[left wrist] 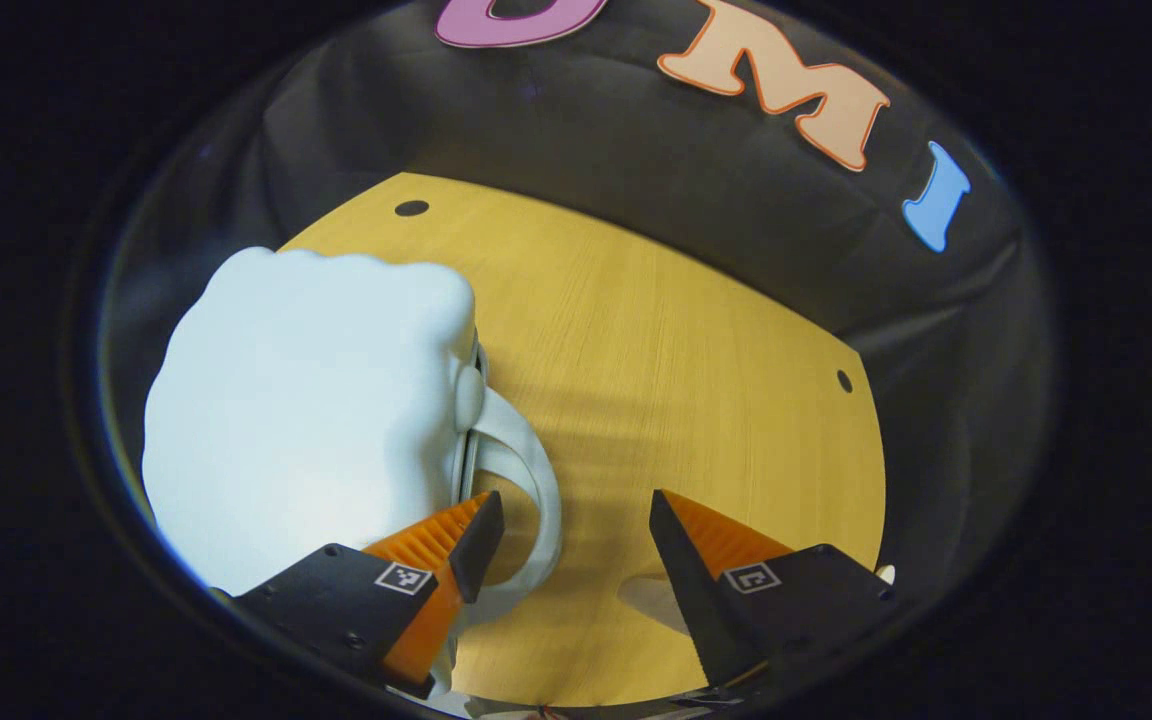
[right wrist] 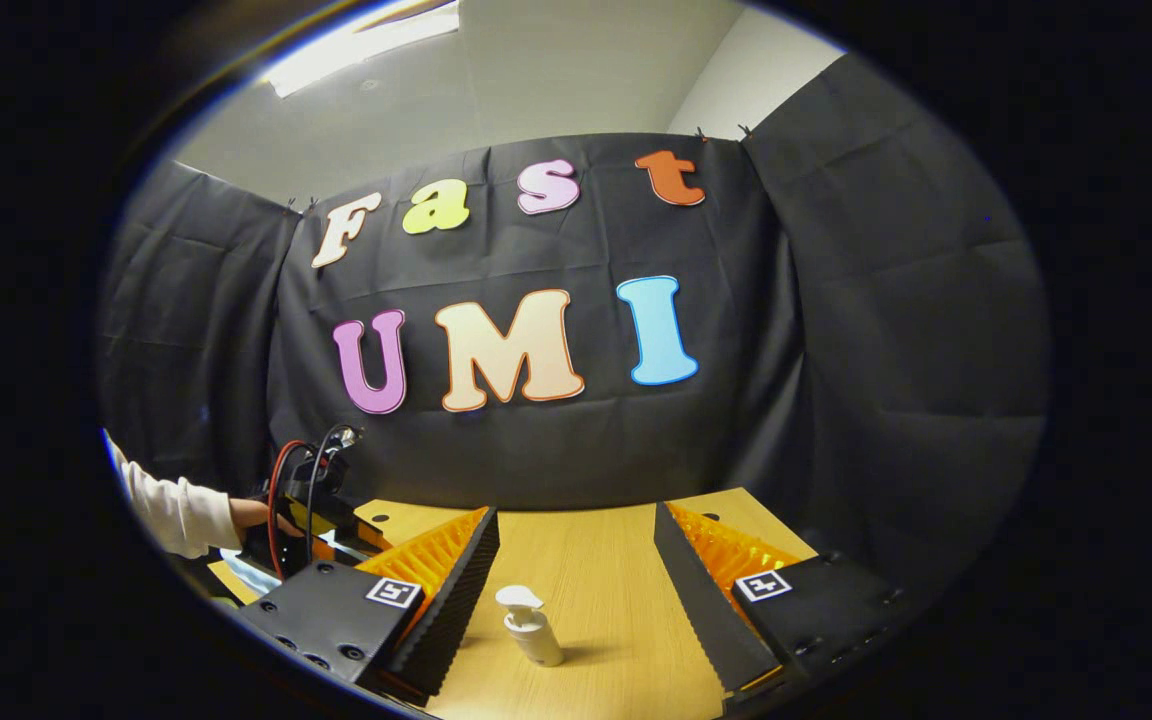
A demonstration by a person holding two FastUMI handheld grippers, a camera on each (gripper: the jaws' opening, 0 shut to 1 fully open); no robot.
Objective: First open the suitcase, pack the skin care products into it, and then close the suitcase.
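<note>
Suitcase [left wrist: 306,420], pale, lies left on the table [left wrist: 656,380]. Left gripper [left wrist: 566,545] gapes empty by its handle [left wrist: 526,480]; right gripper [right wrist: 576,565] gapes empty above a pump bottle [right wrist: 533,625]. A glancing grab could slip off.

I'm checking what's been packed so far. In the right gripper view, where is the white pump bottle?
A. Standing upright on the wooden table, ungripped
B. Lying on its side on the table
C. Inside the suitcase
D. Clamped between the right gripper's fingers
A: the pump bottle stands upright on the table, with the right gripper open above it, fingers clear of it.

Likely recording booth, black cloth wall [right wrist: 836,300]; wooden table [right wrist: 596,580]
</note>
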